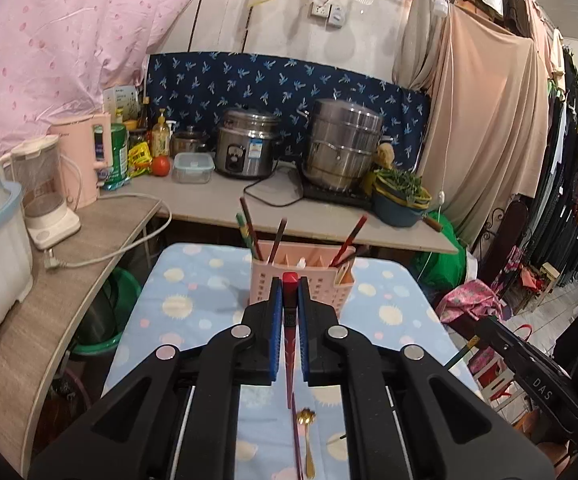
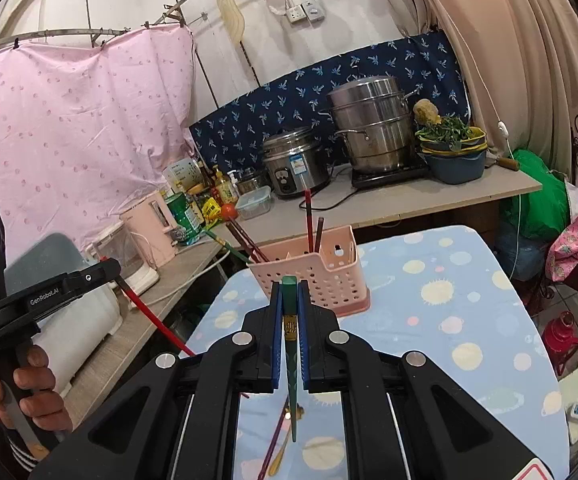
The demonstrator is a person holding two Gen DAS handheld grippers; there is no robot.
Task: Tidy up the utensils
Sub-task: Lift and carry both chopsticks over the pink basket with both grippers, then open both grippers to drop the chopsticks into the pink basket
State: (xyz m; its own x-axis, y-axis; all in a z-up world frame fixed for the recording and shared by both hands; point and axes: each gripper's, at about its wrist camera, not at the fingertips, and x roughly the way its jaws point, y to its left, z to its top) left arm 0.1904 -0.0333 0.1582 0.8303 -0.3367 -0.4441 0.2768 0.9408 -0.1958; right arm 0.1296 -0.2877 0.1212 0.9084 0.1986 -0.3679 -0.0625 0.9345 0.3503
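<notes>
The left gripper [image 1: 289,292] pinches a red chopstick [image 1: 289,344]; the right gripper [image 2: 289,292] pinches a green chopstick [image 2: 292,364]. Both hang before the pink utensil basket [image 2: 329,276] on the dotted cloth [image 2: 469,320], where a gold spoon [image 1: 308,440], probably, lies

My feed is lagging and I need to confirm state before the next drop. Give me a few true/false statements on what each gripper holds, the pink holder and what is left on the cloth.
1. The left gripper is shut on a red chopstick. True.
2. The right gripper is open and holds nothing. False: it is shut on a green chopstick.
3. The pink holder already has chopsticks standing in it. True.
4. The pink holder lies tipped on its side. False: it stands upright on the dotted blue cloth.
5. A gold spoon lies on the cloth below the grippers. True.
</notes>
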